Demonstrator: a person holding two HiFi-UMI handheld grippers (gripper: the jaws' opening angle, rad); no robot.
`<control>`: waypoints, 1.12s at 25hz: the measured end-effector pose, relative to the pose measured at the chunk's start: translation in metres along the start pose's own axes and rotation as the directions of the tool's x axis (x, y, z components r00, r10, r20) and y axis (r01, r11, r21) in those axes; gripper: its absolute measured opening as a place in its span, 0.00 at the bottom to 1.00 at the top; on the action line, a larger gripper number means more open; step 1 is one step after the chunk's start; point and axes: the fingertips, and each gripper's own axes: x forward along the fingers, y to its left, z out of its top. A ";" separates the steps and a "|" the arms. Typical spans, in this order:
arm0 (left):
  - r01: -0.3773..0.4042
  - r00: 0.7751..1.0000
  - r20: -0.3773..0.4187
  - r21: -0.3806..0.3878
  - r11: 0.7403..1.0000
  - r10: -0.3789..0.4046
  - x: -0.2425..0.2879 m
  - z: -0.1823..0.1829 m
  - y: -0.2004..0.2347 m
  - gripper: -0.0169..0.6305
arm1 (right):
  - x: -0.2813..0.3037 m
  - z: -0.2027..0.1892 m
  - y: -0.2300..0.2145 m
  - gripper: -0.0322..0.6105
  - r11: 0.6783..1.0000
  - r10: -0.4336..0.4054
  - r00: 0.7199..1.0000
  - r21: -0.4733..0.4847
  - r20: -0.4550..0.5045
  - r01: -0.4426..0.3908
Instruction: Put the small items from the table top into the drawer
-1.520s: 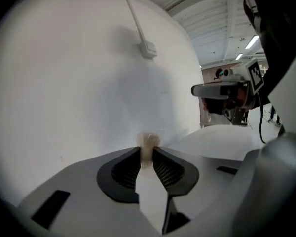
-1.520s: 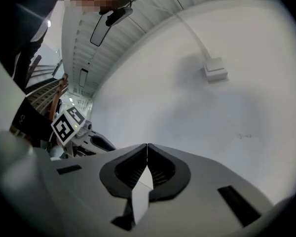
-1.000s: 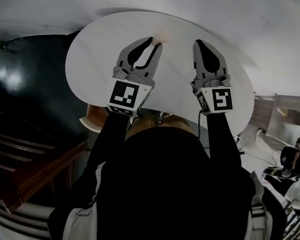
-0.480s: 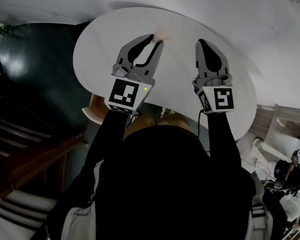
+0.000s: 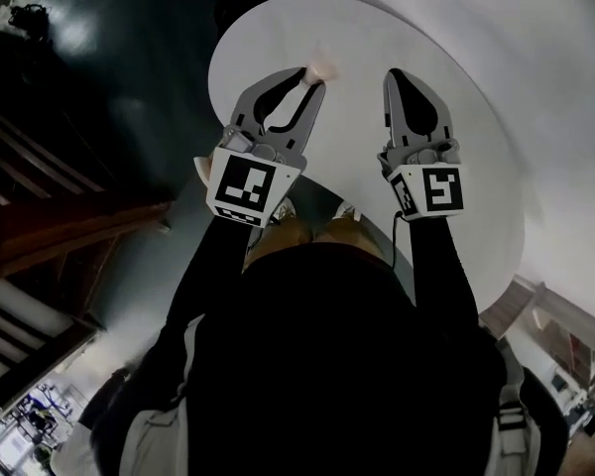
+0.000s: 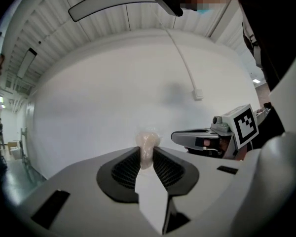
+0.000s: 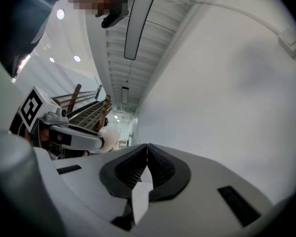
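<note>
A small pale pink soft item point(image 5: 323, 65) sticks out from the tips of my left gripper point(image 5: 311, 81), which is shut on it above the white round table point(image 5: 476, 196). In the left gripper view the item point(image 6: 147, 146) is pinched between the ribbed pads of my left gripper point(image 6: 146, 158). My right gripper point(image 5: 393, 75) hangs beside it over the table, its jaws shut with nothing between them; its own view shows my right gripper point(image 7: 147, 151) with the pads touching. No drawer shows in these views.
Dark floor and wooden steps point(image 5: 50, 226) lie to the table's left. The person's shoes point(image 5: 281, 209) stand at the table's near edge. A white wall with a cable and socket point(image 6: 198, 94) stands behind the table.
The head view has swung, so the table and floor have slid across it and the wooden part under the table's edge is out of sight. Both grippers keep their pose and grip.
</note>
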 end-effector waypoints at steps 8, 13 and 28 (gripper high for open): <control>-0.204 0.977 -0.062 -0.018 0.979 0.202 -0.077 -0.015 0.068 0.16 | 0.060 0.001 0.090 0.09 0.976 0.216 0.976 0.040 -0.002 -0.215; -0.268 0.959 -0.102 -0.028 0.963 0.264 -0.109 -0.032 0.090 0.16 | 0.079 -0.003 0.128 0.09 0.956 0.294 0.956 0.035 -0.024 -0.293; -0.331 0.815 -0.548 -0.172 0.928 0.189 -0.166 -0.271 0.081 0.17 | 0.093 -0.042 0.157 0.09 0.939 0.343 0.935 0.048 -0.090 -0.340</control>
